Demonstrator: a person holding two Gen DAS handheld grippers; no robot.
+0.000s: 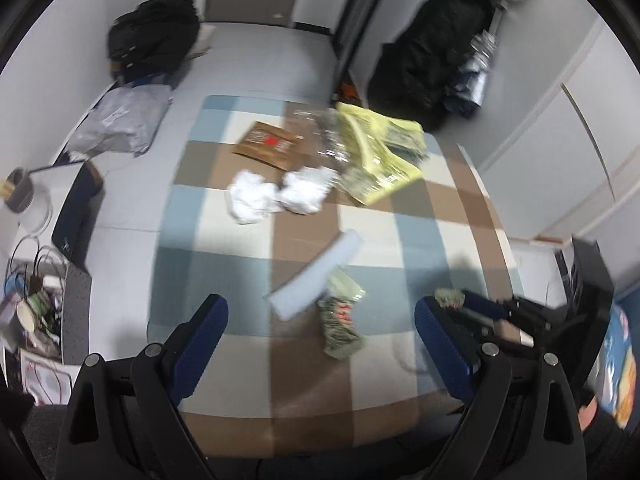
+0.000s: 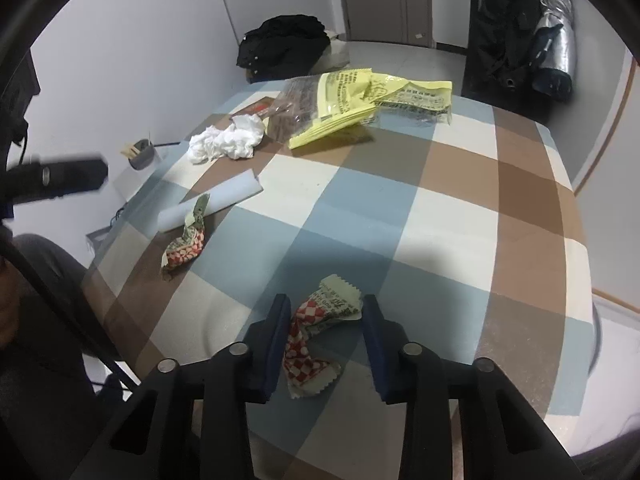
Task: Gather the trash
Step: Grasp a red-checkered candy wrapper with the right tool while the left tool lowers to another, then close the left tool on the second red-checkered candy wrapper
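Observation:
A checked tablecloth (image 2: 460, 208) covers the table, and the trash lies on it. My right gripper (image 2: 326, 316) is shut on a red-checked wrapper (image 2: 320, 320), with both pads against its crumpled sides. In the left wrist view that wrapper (image 1: 450, 298) shows at the right gripper's tip. My left gripper (image 1: 320, 304) stands wide open above a second checked wrapper (image 1: 340, 328), which lies against a white paper roll (image 1: 316, 276). Farther back are crumpled tissues (image 1: 276, 196), a brown packet (image 1: 268, 144) and a yellow plastic bag (image 1: 380, 156).
Black bags sit by the wall at back left (image 1: 156, 32) and back right (image 1: 428, 60). A grey parcel (image 1: 120, 120) and a cluttered basket (image 1: 32, 312) are off the table's left side. A pen holder (image 2: 140, 154) stands beyond the left edge.

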